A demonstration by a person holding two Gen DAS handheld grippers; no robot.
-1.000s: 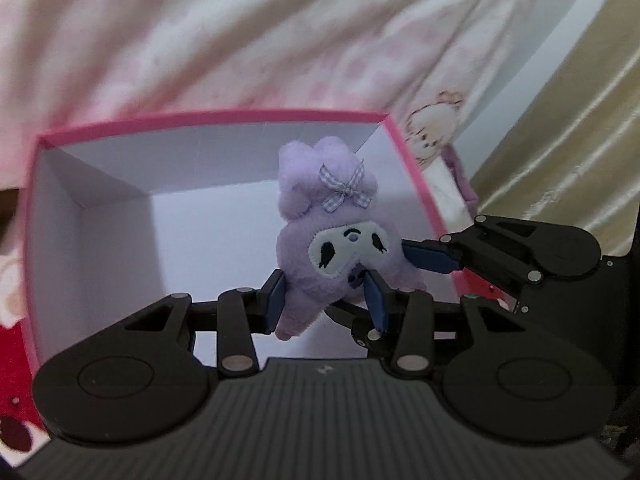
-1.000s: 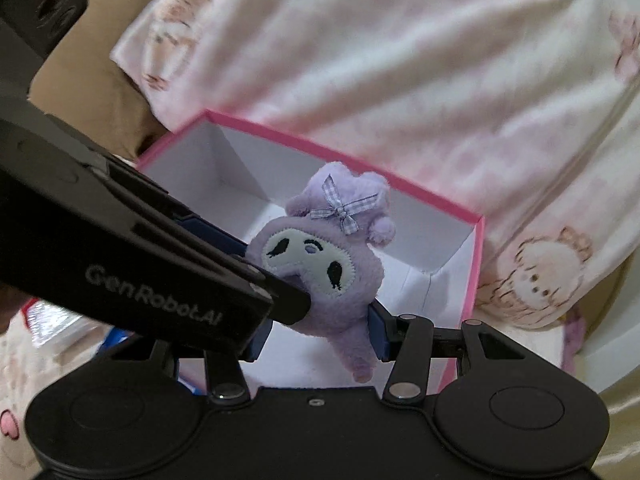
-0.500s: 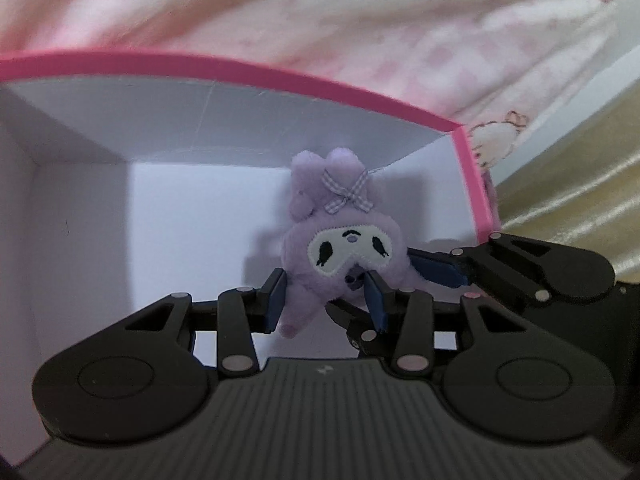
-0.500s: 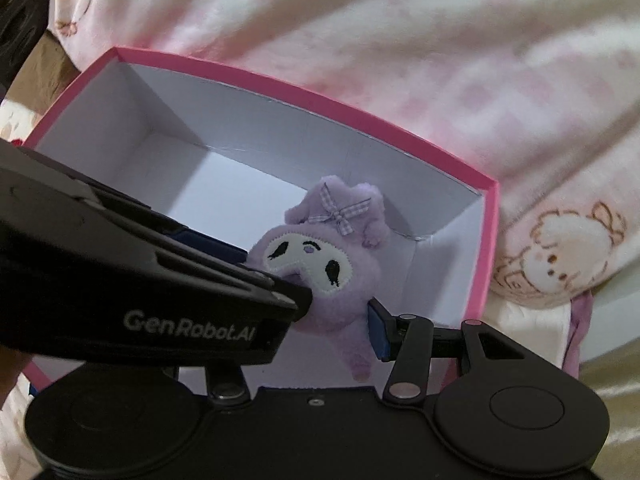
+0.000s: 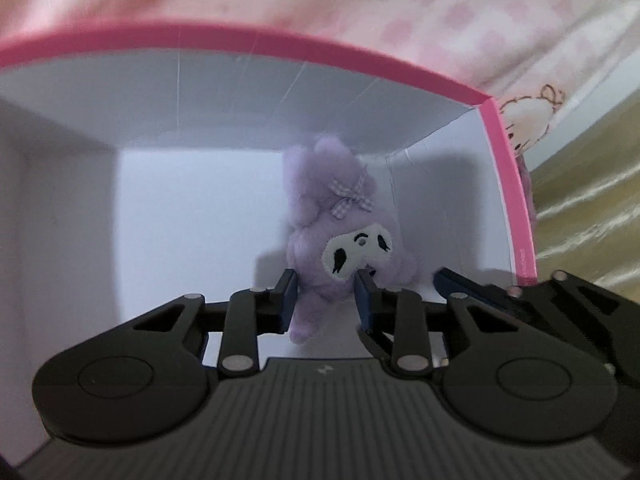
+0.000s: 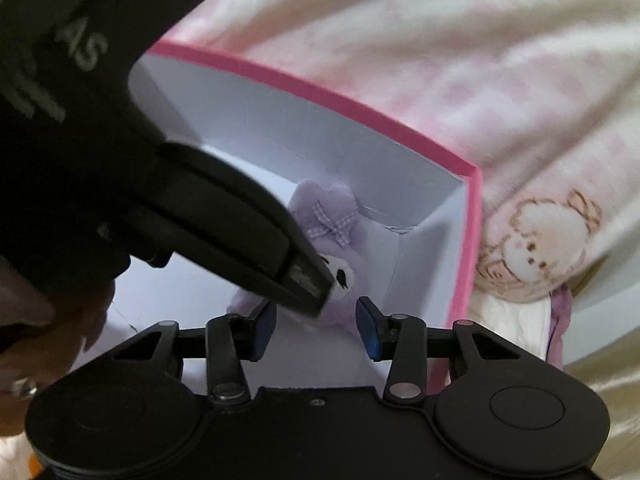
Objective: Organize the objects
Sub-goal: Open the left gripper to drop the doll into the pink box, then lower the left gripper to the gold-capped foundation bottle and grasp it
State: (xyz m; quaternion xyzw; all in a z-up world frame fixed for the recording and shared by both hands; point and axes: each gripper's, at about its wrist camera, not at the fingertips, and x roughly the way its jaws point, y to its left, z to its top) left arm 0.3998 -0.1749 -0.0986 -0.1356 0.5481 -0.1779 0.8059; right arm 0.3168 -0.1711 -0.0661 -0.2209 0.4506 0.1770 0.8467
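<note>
Jaws of both grippers close on purple plush (image 5: 344, 240) inside pink box (image 5: 508, 184).

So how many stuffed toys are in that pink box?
1. A purple plush toy with a gingham bow sits near the far right corner of the pink box. The grippers hide some of the box floor, so another toy could be out of sight.

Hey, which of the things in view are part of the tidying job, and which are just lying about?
Part of the job:
- purple plush toy, held low inside the box
- pink box, white inside
- left claw, closing on the plush
- right claw, closing, plush between its pads

Just lying about:
- pink patterned blanket
- gold fabric
</note>
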